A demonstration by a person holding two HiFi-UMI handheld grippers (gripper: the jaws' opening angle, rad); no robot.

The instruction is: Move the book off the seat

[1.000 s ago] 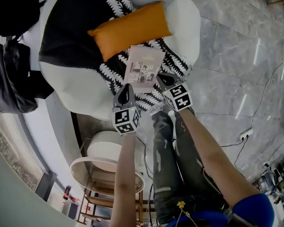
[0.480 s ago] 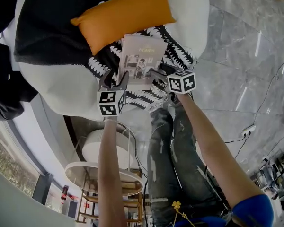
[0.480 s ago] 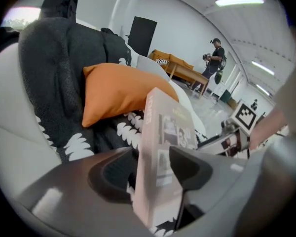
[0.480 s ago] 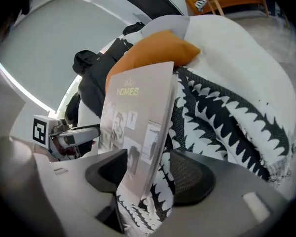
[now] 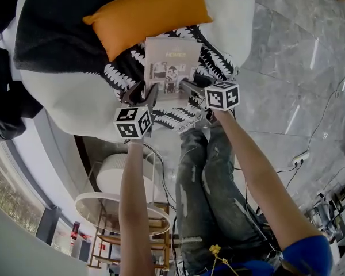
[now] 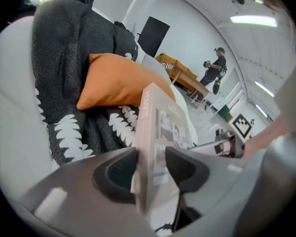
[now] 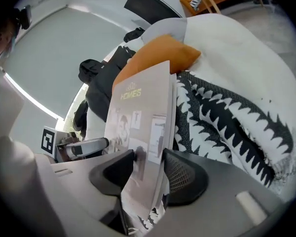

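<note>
Book (image 5: 171, 68) flat on patterned throw (image 5: 123, 76) over seat (image 5: 63, 105), just below orange cushion (image 5: 146, 16). Long axis runs away from person, toward cushion. Left gripper (image 5: 139, 92) at near-left corner, right gripper (image 5: 190, 87) at near-right corner; neither nearer. Both straddle near short edge, jaws closing, book between pads; firm pinch not yet evident, sliver of shadow beside one right pad. Coming move likely lift and draw back toward person. Near edge masked by grippers in head view; far edge's contact with cushion unclear.
</note>
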